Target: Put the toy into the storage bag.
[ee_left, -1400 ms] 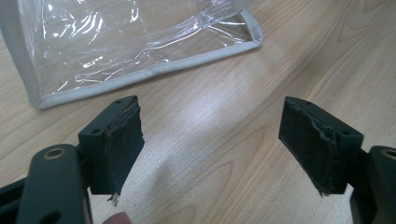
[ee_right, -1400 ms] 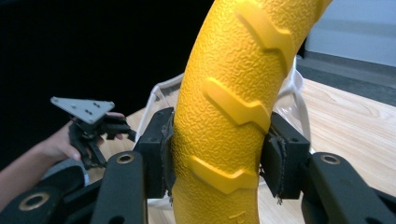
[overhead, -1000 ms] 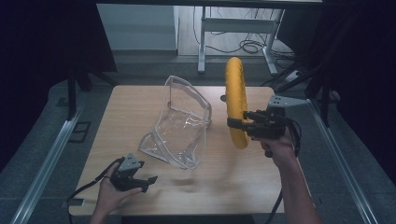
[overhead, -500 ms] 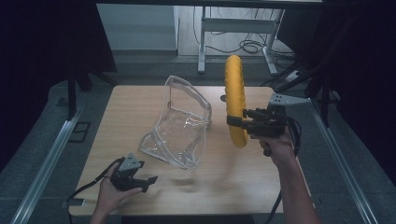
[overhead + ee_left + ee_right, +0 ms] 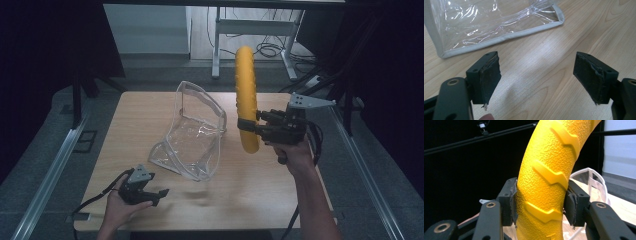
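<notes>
Legible text, labels, brands, numbers, signs — none can be read in any view.

Your bench is lit from overhead while the surroundings fall dark. Glare streaks the clear bag. Your nearest claw parts blur at the frame bottom.
</notes>
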Motion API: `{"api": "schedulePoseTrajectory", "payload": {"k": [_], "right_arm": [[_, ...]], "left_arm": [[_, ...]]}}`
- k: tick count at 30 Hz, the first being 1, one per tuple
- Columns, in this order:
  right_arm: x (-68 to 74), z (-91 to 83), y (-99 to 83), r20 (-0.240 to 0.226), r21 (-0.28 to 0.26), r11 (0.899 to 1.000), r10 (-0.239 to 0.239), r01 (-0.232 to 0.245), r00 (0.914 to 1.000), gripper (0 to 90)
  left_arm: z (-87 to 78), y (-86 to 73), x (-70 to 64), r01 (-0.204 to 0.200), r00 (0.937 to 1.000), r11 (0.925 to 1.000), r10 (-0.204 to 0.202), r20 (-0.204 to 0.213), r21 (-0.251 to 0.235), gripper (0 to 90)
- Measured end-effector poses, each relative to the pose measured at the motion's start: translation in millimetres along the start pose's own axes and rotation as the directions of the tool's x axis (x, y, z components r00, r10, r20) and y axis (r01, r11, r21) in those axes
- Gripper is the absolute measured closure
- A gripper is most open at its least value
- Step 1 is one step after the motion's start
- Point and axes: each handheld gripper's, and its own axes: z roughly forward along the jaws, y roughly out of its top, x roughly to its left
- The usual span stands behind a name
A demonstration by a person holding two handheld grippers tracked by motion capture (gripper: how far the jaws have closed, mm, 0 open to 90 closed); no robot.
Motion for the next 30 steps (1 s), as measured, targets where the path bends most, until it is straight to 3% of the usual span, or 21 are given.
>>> {"api": "schedulePoseTrajectory", "payload": {"k": [18,30], "right_arm": [[23.3,14.1,28.0,-0.069,-0.054,0.997,-0.051,0.047,0.9963,50.7],[42.9,33.8,47.9,-0.115,-0.081,0.994,-0.088,0.079,0.9895,50.6]], "left_arm": [[1.2,-0.2,0.0,-0.003,1.0,1.0,0.003,0.002,0.005,21.6],[0.3,-0.3,0.2,-0.003,1.0,1.0,0.003,0.001,0.005,21.6]]}}
